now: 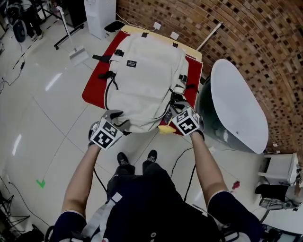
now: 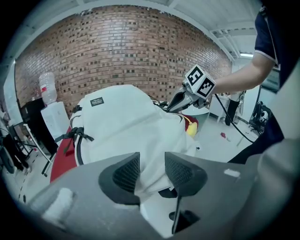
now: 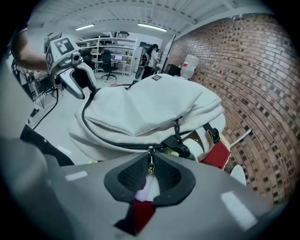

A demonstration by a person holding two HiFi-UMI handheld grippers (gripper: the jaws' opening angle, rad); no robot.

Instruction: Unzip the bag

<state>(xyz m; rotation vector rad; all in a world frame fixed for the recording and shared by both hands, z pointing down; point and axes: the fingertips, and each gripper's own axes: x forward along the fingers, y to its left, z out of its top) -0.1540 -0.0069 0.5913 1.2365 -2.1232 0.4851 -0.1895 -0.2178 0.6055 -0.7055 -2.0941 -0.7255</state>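
Observation:
A white backpack (image 1: 142, 80) (image 2: 126, 126) (image 3: 154, 103) lies flat on a red table (image 1: 92, 92). Its black zipper (image 3: 117, 144) runs along the near edge. My right gripper (image 1: 174, 108) (image 3: 151, 169) is at the bag's near right corner, shut on the small metal zipper pull (image 3: 151, 161), which is pinched between the pads. My left gripper (image 1: 119, 119) (image 2: 152, 171) is at the bag's near left corner and stands open. White bag fabric shows in the gap between its jaws, and the pads are not pressing on it.
A yellow object (image 1: 165, 128) pokes out under the bag's near right corner. A white oval top (image 1: 236, 104) stands to the right, against a brick wall (image 1: 265, 38). Beyond the table are a white cabinet (image 1: 99, 14) and a dustpan (image 1: 78, 54). Cables lie on the floor.

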